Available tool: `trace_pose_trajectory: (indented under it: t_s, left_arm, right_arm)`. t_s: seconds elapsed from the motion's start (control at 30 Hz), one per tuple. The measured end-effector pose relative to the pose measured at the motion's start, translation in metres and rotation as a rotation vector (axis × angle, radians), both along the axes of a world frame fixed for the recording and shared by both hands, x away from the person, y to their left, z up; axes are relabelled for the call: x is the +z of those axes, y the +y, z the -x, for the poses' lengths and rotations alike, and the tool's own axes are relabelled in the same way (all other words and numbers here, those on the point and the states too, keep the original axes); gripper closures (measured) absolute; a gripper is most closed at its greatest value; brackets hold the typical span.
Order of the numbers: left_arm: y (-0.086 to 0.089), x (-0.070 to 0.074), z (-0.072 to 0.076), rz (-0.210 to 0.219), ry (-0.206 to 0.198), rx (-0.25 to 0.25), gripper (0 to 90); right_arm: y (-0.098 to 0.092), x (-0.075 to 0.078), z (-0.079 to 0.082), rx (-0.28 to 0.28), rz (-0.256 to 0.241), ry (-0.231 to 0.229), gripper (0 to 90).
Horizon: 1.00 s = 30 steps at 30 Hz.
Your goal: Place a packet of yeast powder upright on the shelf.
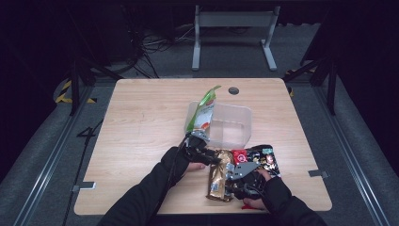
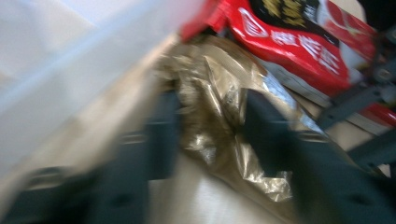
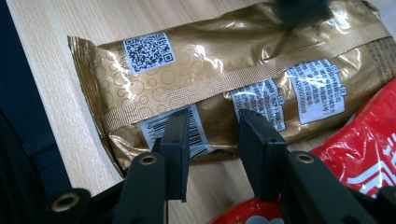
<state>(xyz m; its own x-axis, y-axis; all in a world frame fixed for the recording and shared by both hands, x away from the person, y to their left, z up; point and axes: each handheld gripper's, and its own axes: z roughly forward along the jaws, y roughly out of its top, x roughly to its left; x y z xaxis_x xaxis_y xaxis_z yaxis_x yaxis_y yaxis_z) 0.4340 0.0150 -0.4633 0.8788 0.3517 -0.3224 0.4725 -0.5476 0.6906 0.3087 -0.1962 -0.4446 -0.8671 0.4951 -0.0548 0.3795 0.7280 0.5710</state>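
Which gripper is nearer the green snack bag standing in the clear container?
Left. The left gripper sits just below the green bag, at the container's near corner; the right gripper is farther off, over the gold packet.

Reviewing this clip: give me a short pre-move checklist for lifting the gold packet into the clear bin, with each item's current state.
1. Left gripper jaws straddle the gold packet end: ok.
2. Left jaws closed on it: cannot tell, view blurred.
3. Right gripper jaws open at the packet's edge, not gripping: ok.
4. Bin has free space beside the green bag: ok.
5. Red packet touches the gold one and may drag: not ok.
6. Gold packet lies flat on the table: ok.
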Motion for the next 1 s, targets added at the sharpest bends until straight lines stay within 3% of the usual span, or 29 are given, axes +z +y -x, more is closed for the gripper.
trace_pose_trajectory:
  t_s: [0.03,0.3,0.5,0.63,0.83,0.9,1.0]
  left_arm:
    - [0.0,-0.002,-0.001,-0.009,-0.007,0.012,80.0]
    - [0.001,-0.001,0.001,-0.031,-0.024,0.001,88.6]
    - [0.013,0.001,0.004,-0.027,-0.027,0.006,89.1]
    - [0.029,0.002,0.007,-0.028,-0.02,0.015,89.1]
    - [0.045,0.002,0.014,-0.027,-0.005,0.031,87.9]
    - [0.045,0.001,0.014,-0.034,-0.004,0.038,87.9]
    - [0.043,0.0,0.015,-0.05,-0.015,0.032,87.9]
  right_arm:
    - [0.0,0.0,0.0,0.001,0.0,0.0,64.5]
    - [0.0,0.0,0.001,0.006,0.006,-0.011,65.9]
    - [-0.001,0.0,0.0,-0.009,0.023,-0.011,64.7]
    - [0.001,-0.002,0.0,-0.022,0.07,-0.036,65.5]
    - [0.004,-0.001,-0.003,-0.042,0.076,-0.025,73.5]
    - [0.004,0.0,-0.005,-0.052,0.032,0.013,70.6]
    - [0.004,0.004,-0.006,-0.066,-0.006,0.025,63.6]
